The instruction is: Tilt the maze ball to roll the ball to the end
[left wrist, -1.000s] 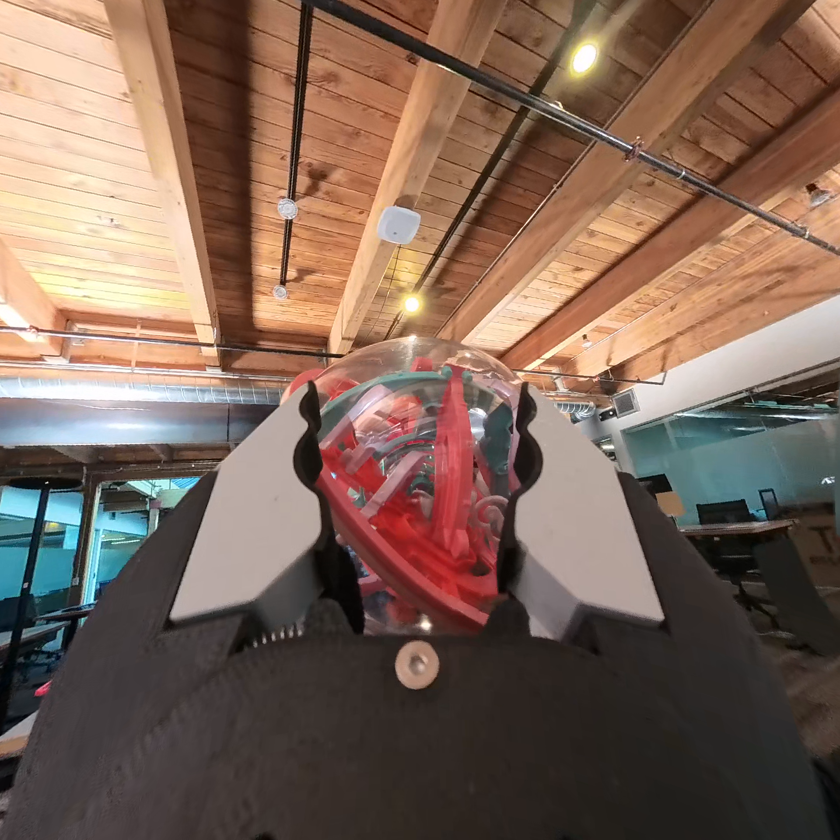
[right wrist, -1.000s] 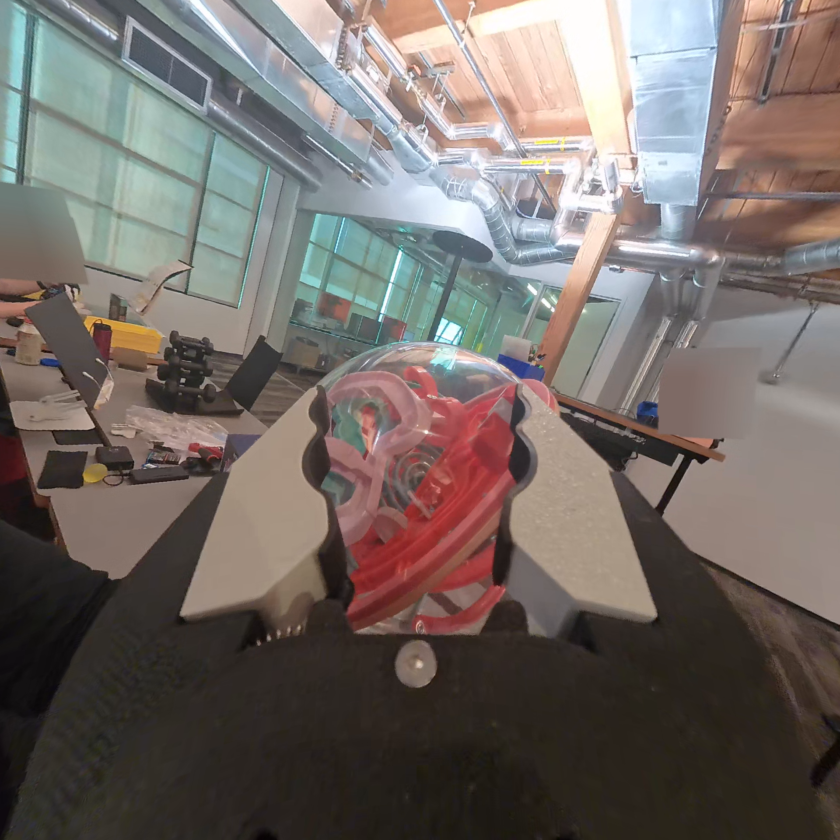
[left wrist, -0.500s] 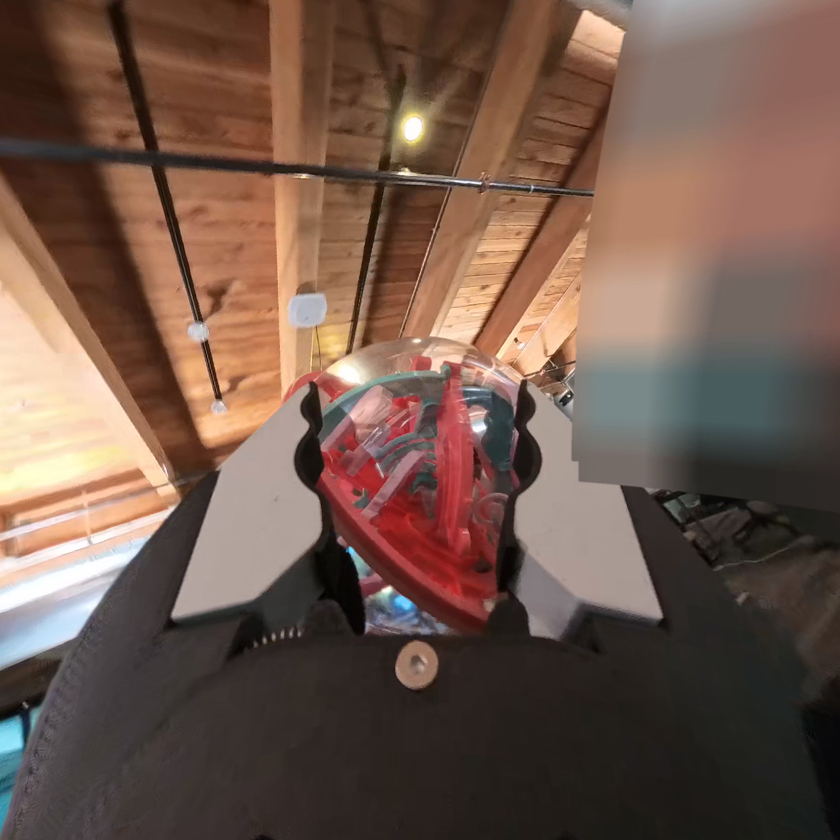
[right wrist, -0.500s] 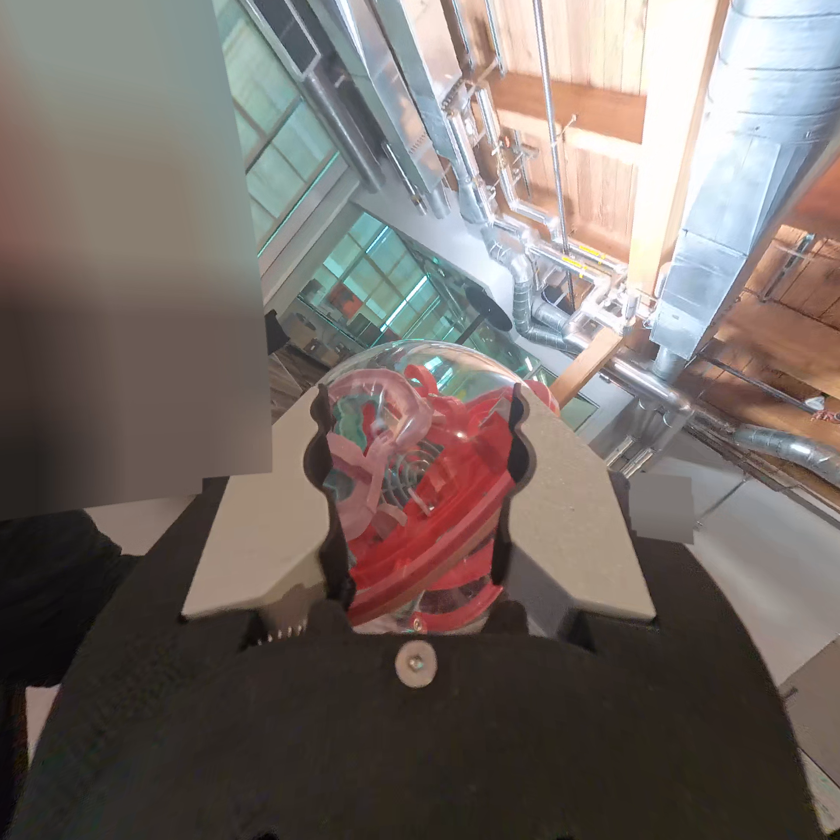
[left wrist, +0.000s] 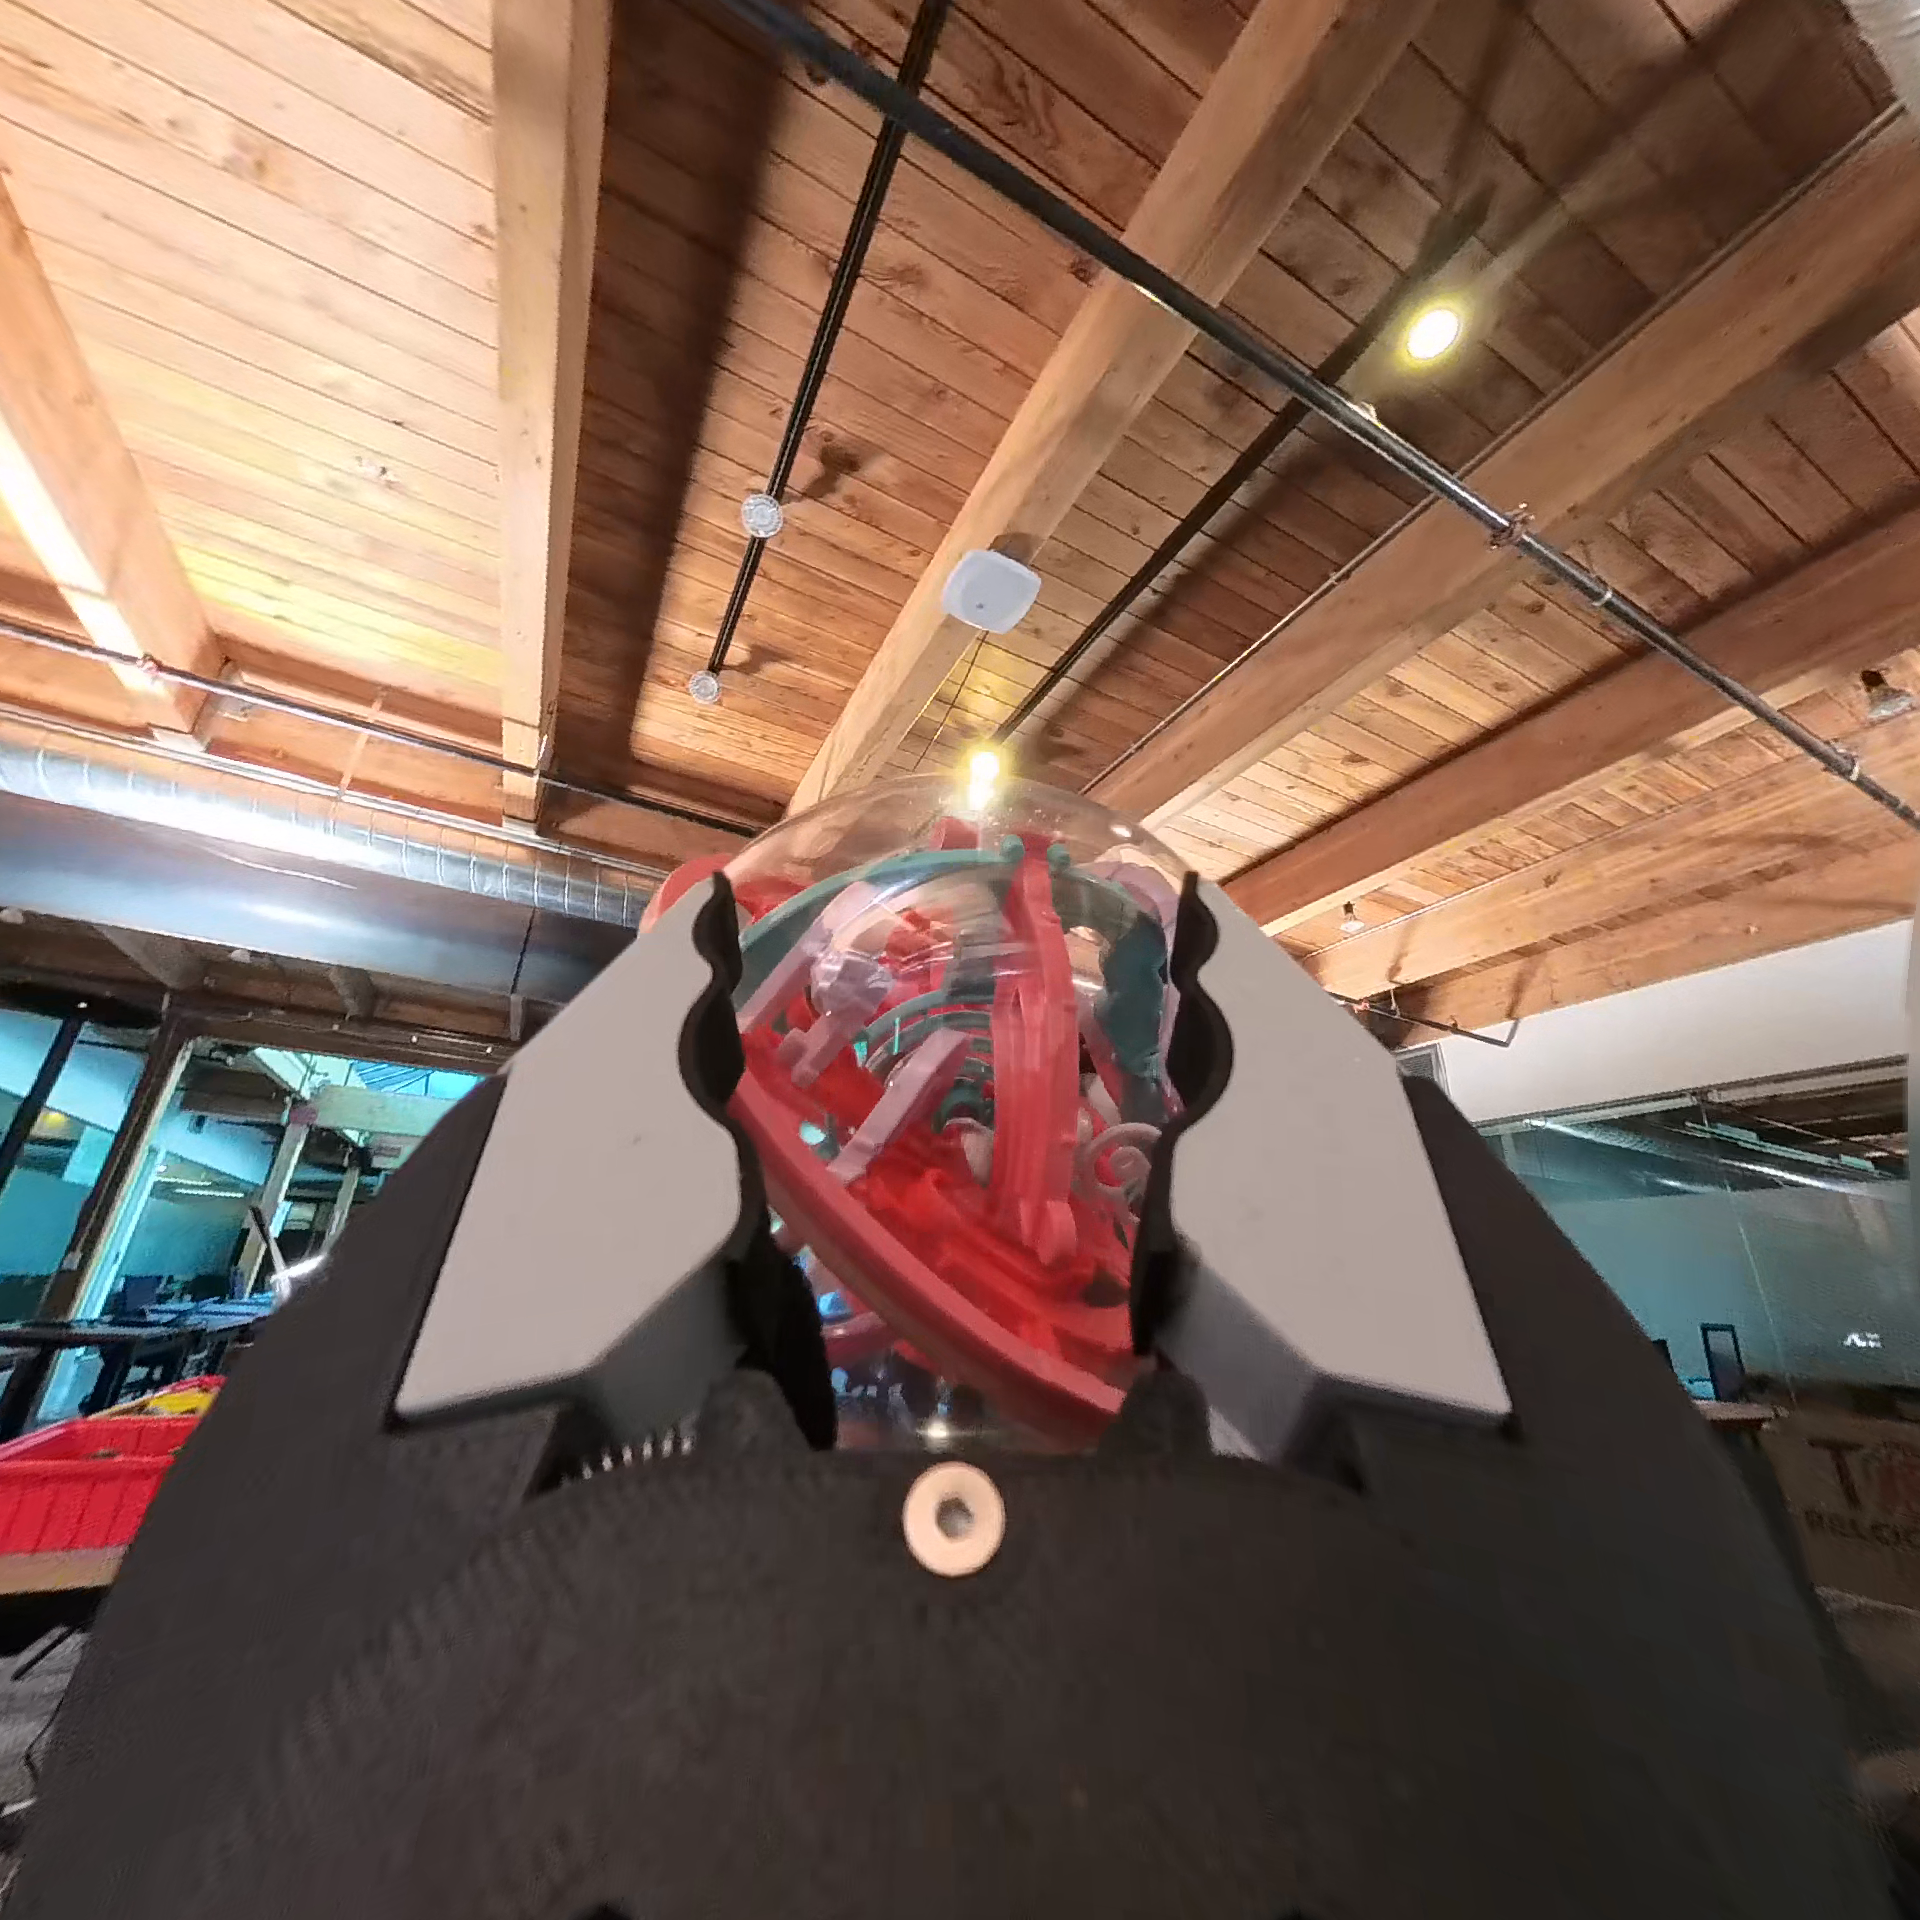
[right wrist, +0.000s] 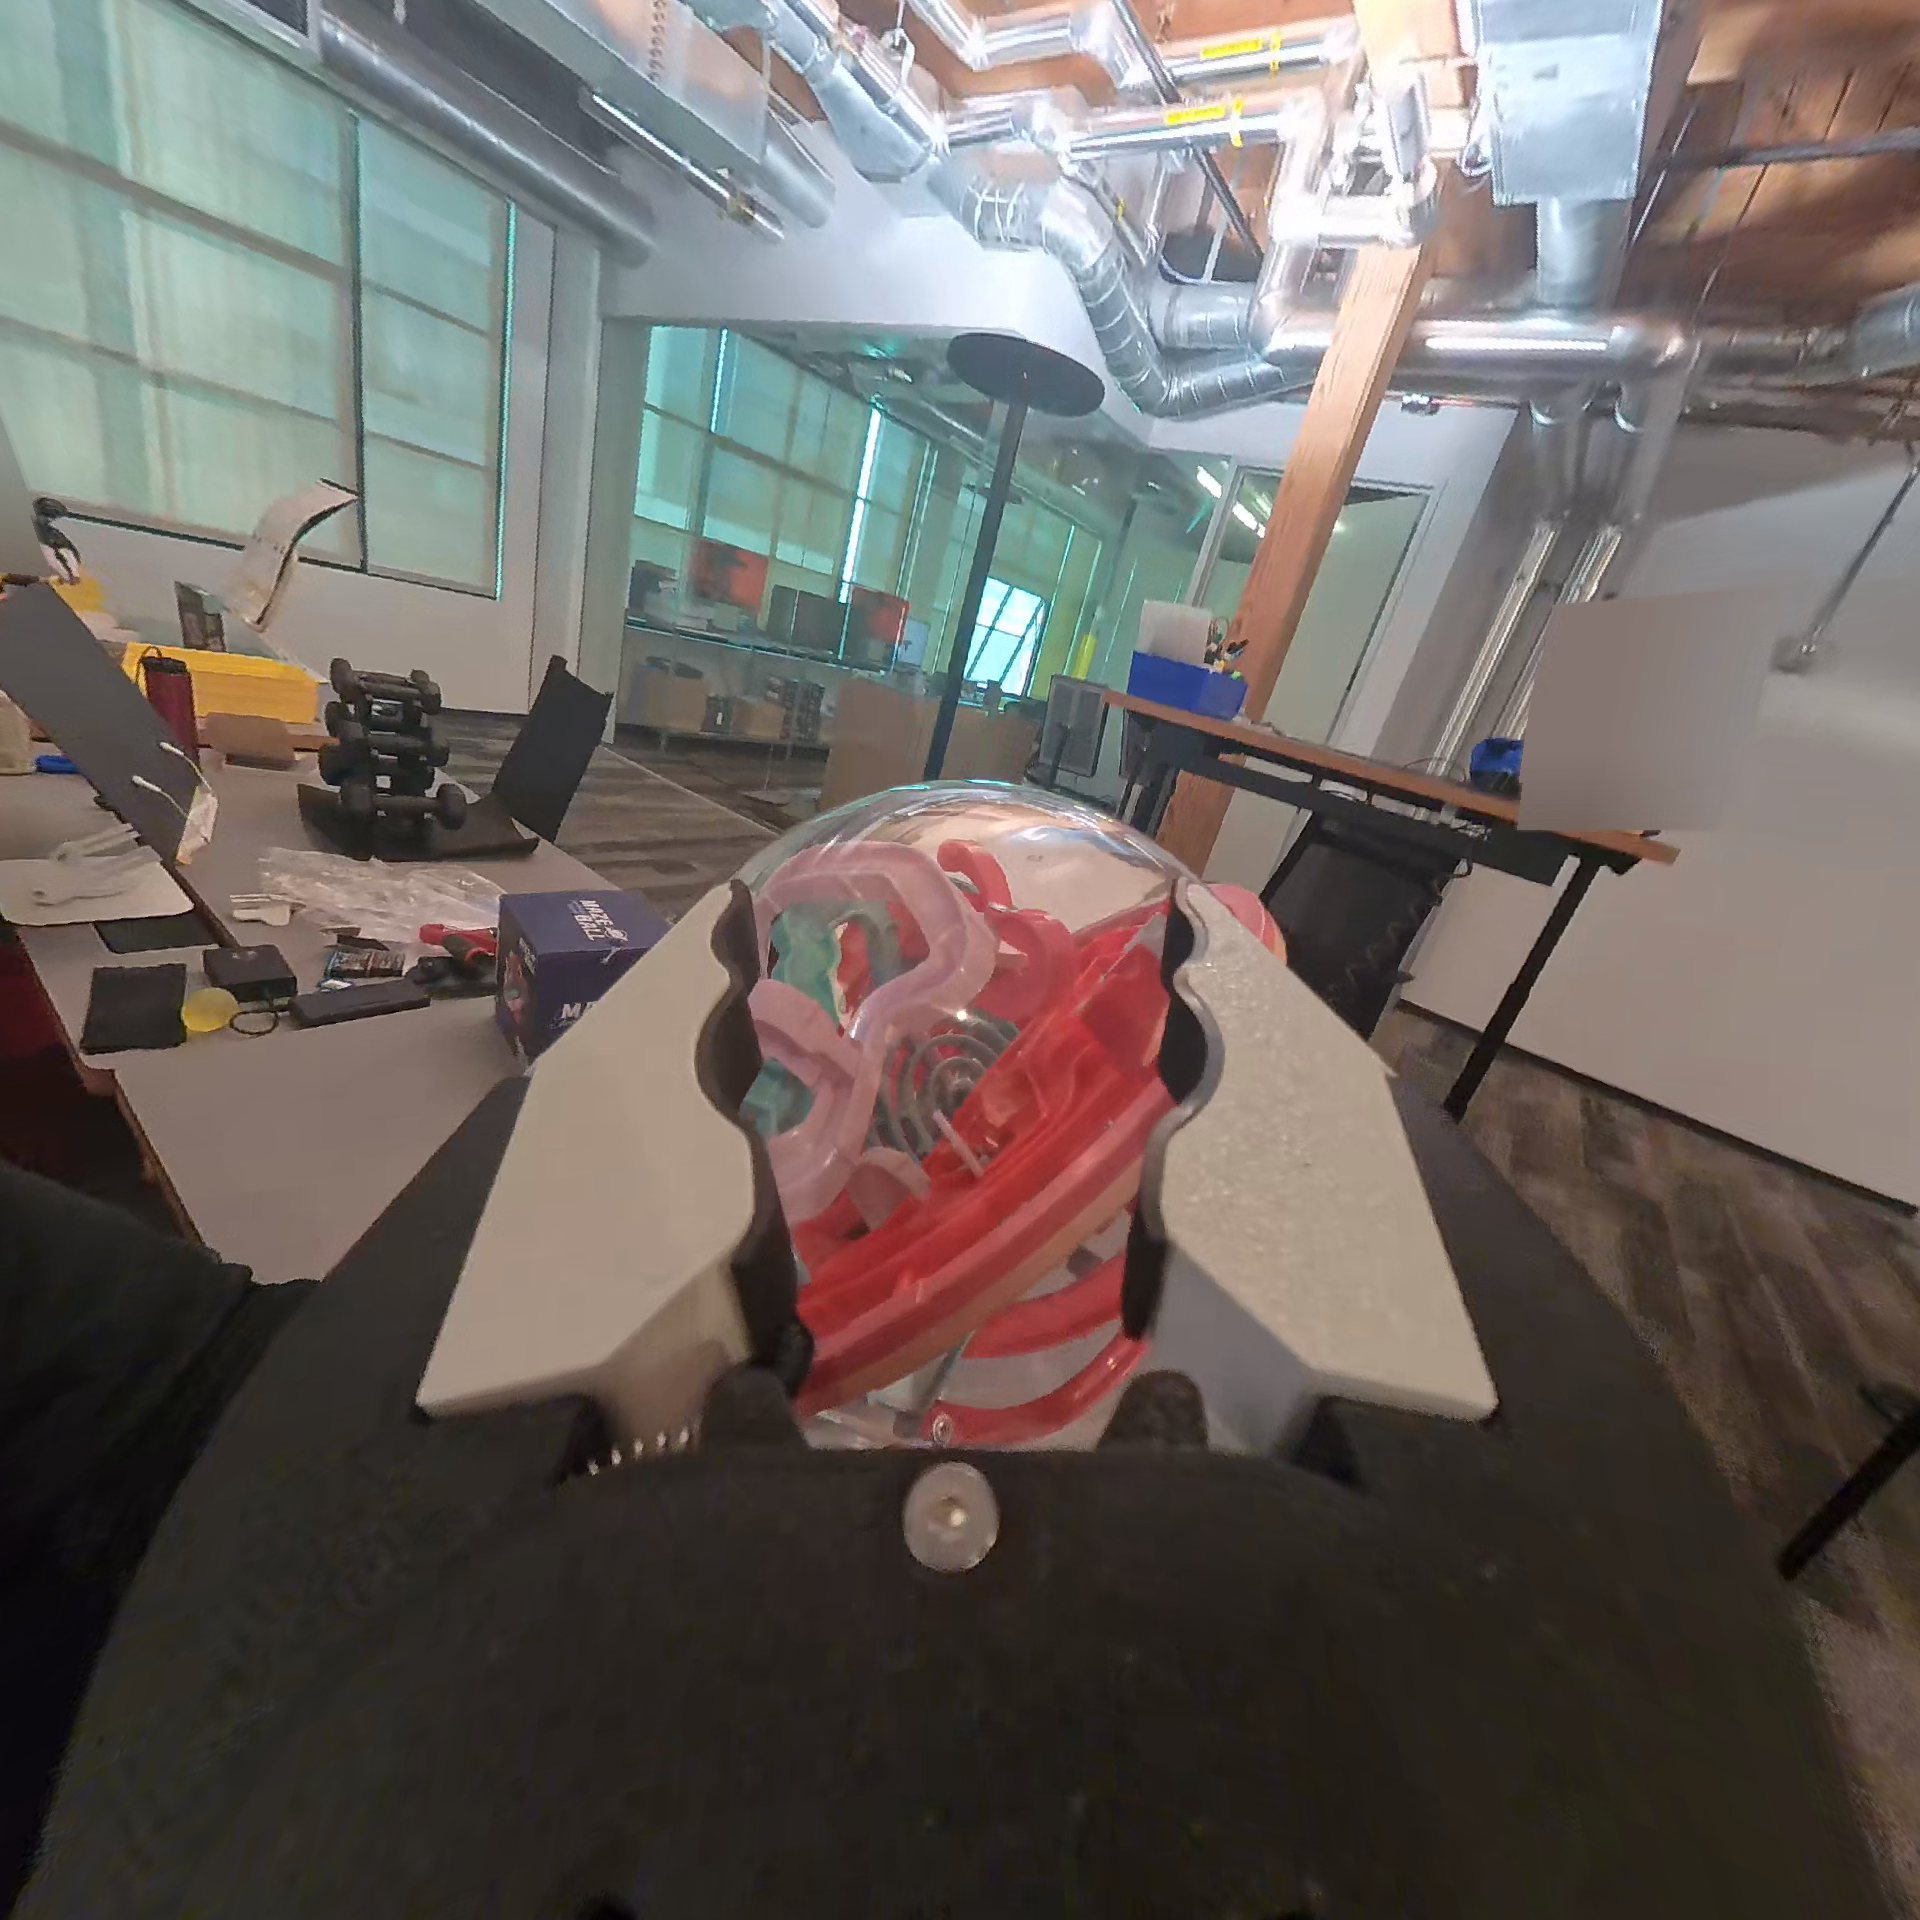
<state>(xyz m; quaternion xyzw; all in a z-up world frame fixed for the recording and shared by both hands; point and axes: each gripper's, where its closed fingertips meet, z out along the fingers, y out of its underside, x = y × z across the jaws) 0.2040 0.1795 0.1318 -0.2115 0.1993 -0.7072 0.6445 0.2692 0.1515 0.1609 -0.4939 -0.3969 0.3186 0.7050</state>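
The maze ball point(left wrist: 935, 1122) is a clear sphere with red, teal and pale pink tracks inside. It is held up in the air between both grippers. My left gripper point(left wrist: 951, 914) is shut on it, one grey finger on each side, and points up at the wooden ceiling. My right gripper point(right wrist: 956, 914) is shut on the same maze ball point(right wrist: 966, 1101) and points roughly level into the room. I cannot make out the small ball inside the maze.
A grey table point(right wrist: 312, 1122) at the left holds a blue box point(right wrist: 566, 966), a dumbbell rack point(right wrist: 384, 748) and small items. A wooden table point(right wrist: 1351, 769) and a black floor lamp point(right wrist: 1023, 374) stand behind. Red bins point(left wrist: 94, 1465) sit low at the left.
Both grippers tipped the maze ball up toward the ceiling half a second ago and have swung back down to roughly their earlier pose. Both stay shut on it.
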